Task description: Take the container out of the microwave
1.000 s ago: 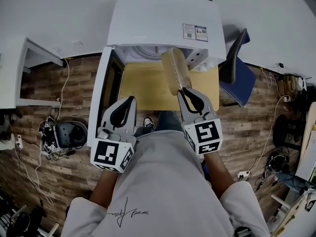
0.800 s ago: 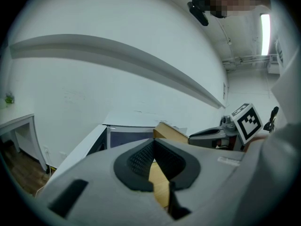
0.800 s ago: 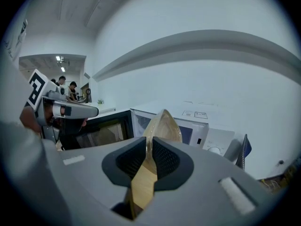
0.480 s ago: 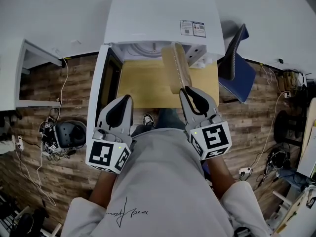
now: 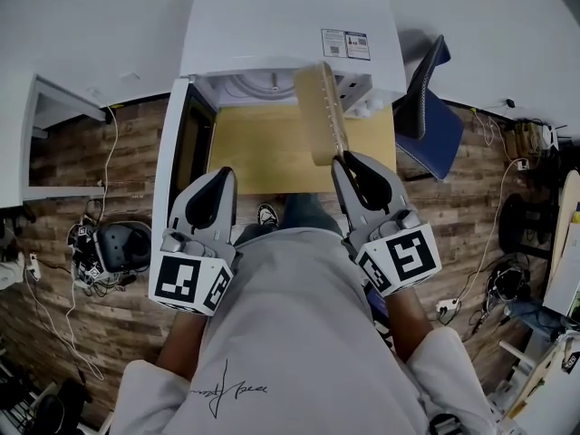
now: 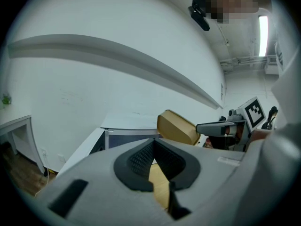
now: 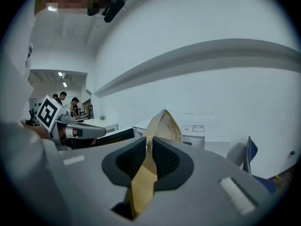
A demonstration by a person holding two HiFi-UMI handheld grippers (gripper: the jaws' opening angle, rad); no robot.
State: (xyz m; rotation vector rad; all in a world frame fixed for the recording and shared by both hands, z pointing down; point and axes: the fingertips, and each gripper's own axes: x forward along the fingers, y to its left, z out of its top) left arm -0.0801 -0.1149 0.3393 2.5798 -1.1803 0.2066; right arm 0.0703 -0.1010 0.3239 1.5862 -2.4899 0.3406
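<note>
A tan paper container hangs tilted on its edge over the wooden table, just in front of the white microwave. My right gripper is shut on its near rim; in the right gripper view the thin wall runs up between the pads of the right gripper. My left gripper hovers to the left over the table's front edge, tips together, holding nothing. From the left gripper view the container shows beyond the closed tips of the left gripper.
The microwave door stands swung open on the left, beside my left gripper. A blue chair sits right of the table. A white desk is at far left. Cables and gear lie on the wooden floor.
My right gripper has risen and rolled a little with the container still in it. The left gripper has stayed where it was.
</note>
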